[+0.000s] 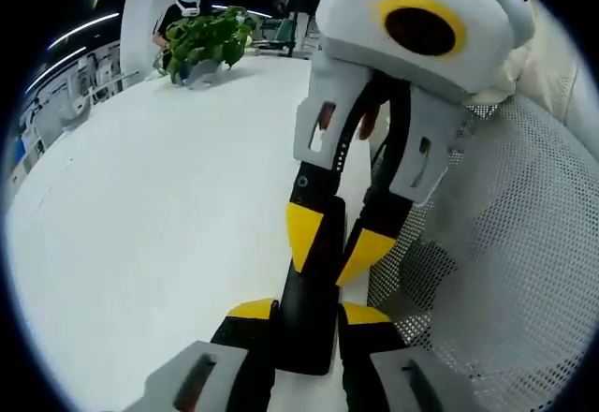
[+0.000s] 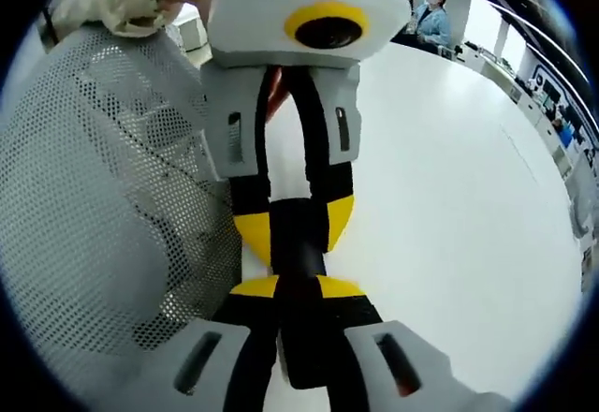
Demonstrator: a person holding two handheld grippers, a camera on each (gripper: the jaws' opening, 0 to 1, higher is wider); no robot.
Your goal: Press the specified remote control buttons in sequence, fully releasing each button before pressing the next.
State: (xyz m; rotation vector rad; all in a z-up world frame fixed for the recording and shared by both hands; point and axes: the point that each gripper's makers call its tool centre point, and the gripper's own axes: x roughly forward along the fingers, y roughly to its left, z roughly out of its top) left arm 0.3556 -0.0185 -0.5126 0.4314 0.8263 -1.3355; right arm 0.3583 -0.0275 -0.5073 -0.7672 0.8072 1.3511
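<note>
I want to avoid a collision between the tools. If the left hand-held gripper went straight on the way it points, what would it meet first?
Probably the right hand-held gripper: its yellow-tipped jaws face the left hand-held gripper along the black remote held between them. Depth is unclear.

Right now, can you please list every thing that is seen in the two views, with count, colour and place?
flat black remote control: one, black, lying on the table, gripped at both ends.
white table: one, white, under everything.
green leafy potted plant: one, green, far end of the table.
white perforated mesh panel: one, white, beside the remote.
person in the background: one, light blue top, beyond the table.
left tongs: yellow-tipped, closed on the remote's near end.
right tongs: yellow-tipped, closed on its other end.
</note>
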